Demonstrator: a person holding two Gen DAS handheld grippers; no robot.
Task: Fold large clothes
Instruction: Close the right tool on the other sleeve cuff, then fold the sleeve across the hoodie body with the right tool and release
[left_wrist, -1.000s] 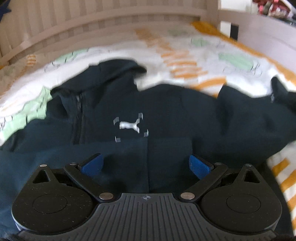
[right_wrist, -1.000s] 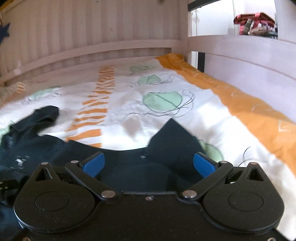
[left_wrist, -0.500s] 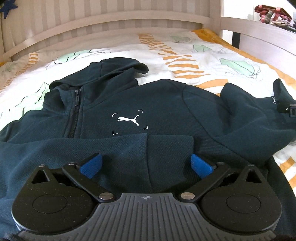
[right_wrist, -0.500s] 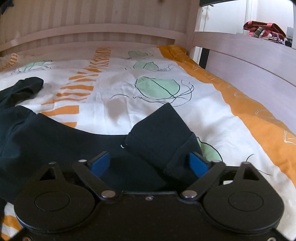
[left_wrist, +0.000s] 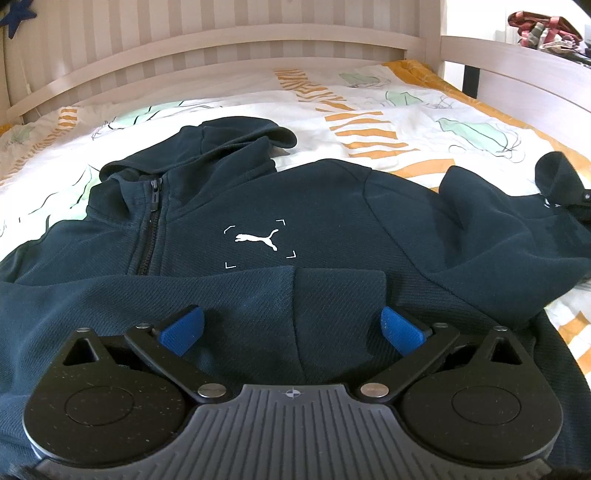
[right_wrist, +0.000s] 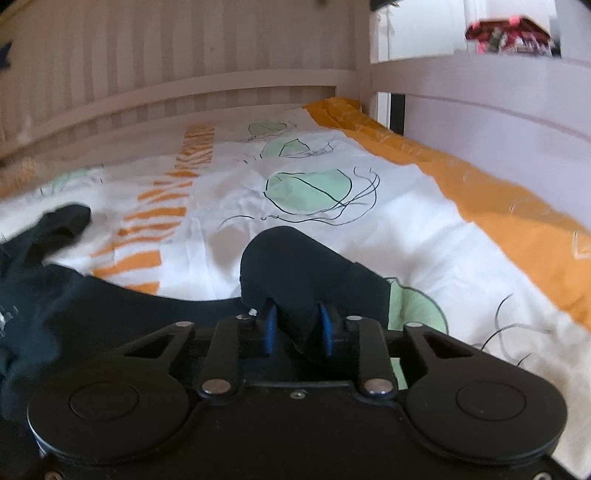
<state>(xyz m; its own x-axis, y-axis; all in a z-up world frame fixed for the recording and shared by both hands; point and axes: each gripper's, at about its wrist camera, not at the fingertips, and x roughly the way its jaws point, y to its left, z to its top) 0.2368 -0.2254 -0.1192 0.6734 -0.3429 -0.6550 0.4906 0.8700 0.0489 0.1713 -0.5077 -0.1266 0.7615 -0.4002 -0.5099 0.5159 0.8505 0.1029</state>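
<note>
A dark navy zip hoodie (left_wrist: 314, 206) with a white puma logo lies front up on the bed. One sleeve is folded across its lower front. My left gripper (left_wrist: 291, 328) is open, its blue pads wide apart just above that folded sleeve. In the right wrist view my right gripper (right_wrist: 295, 321) is shut on the cuff end of the other sleeve (right_wrist: 295, 266), which bulges up between the blue pads. That cuff also shows at the right edge of the left wrist view (left_wrist: 557, 177).
The bed carries a white cover (right_wrist: 332, 206) with green shapes and orange stripes and an orange border (right_wrist: 517, 218). A slatted wooden headboard (left_wrist: 221, 48) runs along the back and a side rail (right_wrist: 480, 122) on the right. Red items (left_wrist: 543, 26) sit beyond the rail.
My right gripper has closed on the sleeve cuff; it was open half a second ago. The left gripper has stayed open above the hoodie, almost still.
</note>
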